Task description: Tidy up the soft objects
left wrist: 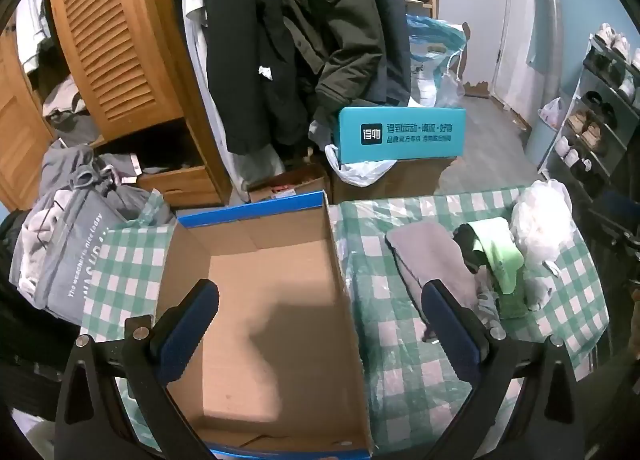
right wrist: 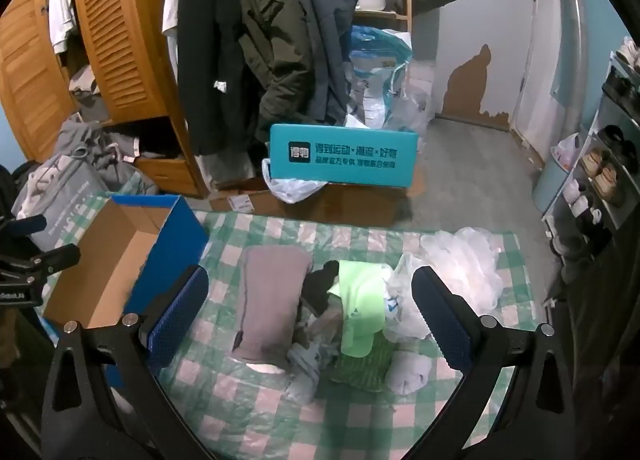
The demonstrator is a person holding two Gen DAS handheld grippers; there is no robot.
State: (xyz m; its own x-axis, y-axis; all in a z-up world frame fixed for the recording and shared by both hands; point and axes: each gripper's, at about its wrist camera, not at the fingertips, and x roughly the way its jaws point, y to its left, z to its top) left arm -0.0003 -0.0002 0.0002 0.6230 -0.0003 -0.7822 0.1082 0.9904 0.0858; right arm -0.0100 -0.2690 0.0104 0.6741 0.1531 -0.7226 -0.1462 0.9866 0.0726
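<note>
An open cardboard box (left wrist: pixel 272 300) with blue outer sides stands empty on the left of a green-checked table (left wrist: pixel 400 360). My left gripper (left wrist: pixel 320 324) is open above the box. To its right lies a pile of soft things: a grey cloth (left wrist: pixel 432 260), a light green cloth (left wrist: pixel 500 256), dark pieces and white plastic bags (left wrist: pixel 544 220). In the right wrist view my right gripper (right wrist: pixel 310 316) is open over that pile, with the grey cloth (right wrist: pixel 272 300), the light green cloth (right wrist: pixel 360 308) and a white rolled cloth (right wrist: pixel 412 374) between its fingers. The box (right wrist: pixel 120 256) stands to the left.
Beyond the table stand a teal box (right wrist: pixel 344 156) on cardboard cartons, hanging coats (right wrist: pixel 256 40), a wooden wardrobe (right wrist: pixel 120 40) and a heap of grey clothes (left wrist: pixel 76 228). A shoe rack (right wrist: pixel 600 180) lines the right wall. The left gripper's body (right wrist: pixel 24 260) shows at the left edge.
</note>
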